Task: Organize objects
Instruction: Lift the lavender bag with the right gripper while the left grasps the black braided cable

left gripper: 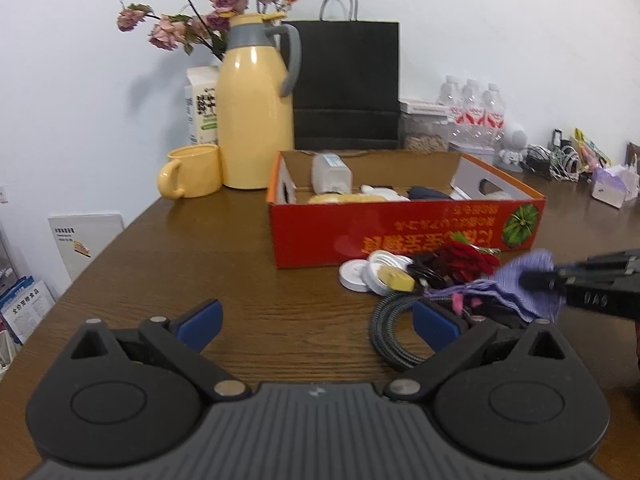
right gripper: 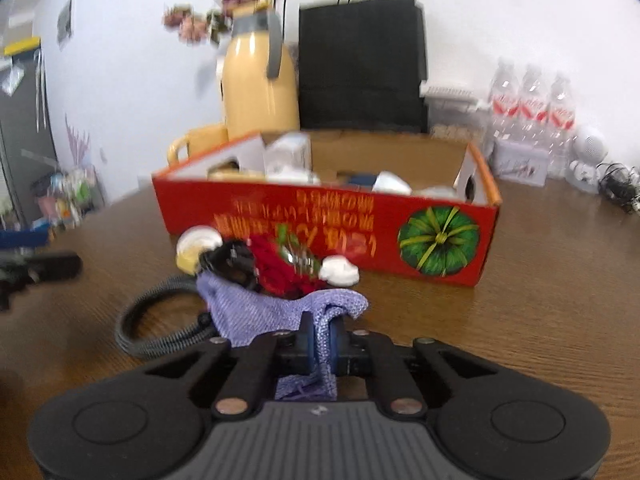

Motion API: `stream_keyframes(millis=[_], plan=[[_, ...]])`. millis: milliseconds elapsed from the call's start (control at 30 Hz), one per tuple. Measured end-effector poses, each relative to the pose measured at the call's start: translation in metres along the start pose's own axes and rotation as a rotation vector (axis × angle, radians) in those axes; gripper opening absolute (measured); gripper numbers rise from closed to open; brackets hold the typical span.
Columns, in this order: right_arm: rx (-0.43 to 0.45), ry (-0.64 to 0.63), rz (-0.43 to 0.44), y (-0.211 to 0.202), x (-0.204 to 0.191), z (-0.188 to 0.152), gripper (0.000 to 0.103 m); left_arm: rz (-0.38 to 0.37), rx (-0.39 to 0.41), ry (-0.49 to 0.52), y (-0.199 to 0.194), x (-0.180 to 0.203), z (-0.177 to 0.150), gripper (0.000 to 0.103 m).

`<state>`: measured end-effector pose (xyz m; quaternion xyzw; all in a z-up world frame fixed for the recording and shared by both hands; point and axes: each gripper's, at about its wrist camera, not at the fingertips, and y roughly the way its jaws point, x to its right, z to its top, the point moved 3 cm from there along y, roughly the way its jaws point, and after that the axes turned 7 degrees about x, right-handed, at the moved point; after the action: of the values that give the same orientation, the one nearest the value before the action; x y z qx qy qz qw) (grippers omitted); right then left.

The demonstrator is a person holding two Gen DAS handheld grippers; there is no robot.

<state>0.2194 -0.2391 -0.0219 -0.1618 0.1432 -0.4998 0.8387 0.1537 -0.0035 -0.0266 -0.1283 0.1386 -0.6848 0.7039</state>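
Two grippers share this table, and only one is busy. From the left wrist view, the left gripper hangs released over bare wood, its blue pads spread wide with nothing between them. Ahead sits the red cardboard box, already partly filled. In front of its near wall lies a small heap: white round lids, a red artificial flower, a braided dark cable in a loose loop, and the lilac knitted cloth. The right gripper reaches in from the right edge onto that cloth.

From the right wrist view, the right gripper is clenched on a fold of the lilac knitted cloth, the soft ribbed weave bunched between the blue pads. The rest of the cloth drapes forward toward the flower and seems to touch the cable.

To do this step well, I would lift straight up first, so the floppy knit peels free without dragging the cable or flower, then carry it over the box wall and let go only once it is above an open patch inside.
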Motion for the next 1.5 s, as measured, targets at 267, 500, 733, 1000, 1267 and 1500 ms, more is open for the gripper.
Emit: stream_keyframes(millis=[267,500,733,1000,1267,1500], plan=[[0.245,0.121,-0.034,-0.047,0.015,0.004,0.006,-0.082,-0.058,0.018,0.013,0.027,-0.008,0.103],[0.351,0.243,-0.035,-0.067,0.035,0.005,0.006,-0.150,-0.102,0.042,0.026,0.054,-0.010,0.103],[0.351,0.244,-0.019,-0.067,0.033,0.002,0.006,-0.180,-0.139,0.058,0.041,0.074,-0.009,0.103],[0.364,0.258,-0.040,-0.071,0.036,0.000,0.006,-0.164,-0.205,0.039,0.065,0.085,-0.012,0.103],[0.362,0.262,-0.038,-0.072,0.036,-0.001,0.006,-0.161,-0.206,0.002,0.073,0.083,-0.013,0.103],[0.362,0.259,-0.040,-0.072,0.035,-0.001,0.006,-0.179,-0.191,-0.004,0.068,0.081,-0.011,0.090]])
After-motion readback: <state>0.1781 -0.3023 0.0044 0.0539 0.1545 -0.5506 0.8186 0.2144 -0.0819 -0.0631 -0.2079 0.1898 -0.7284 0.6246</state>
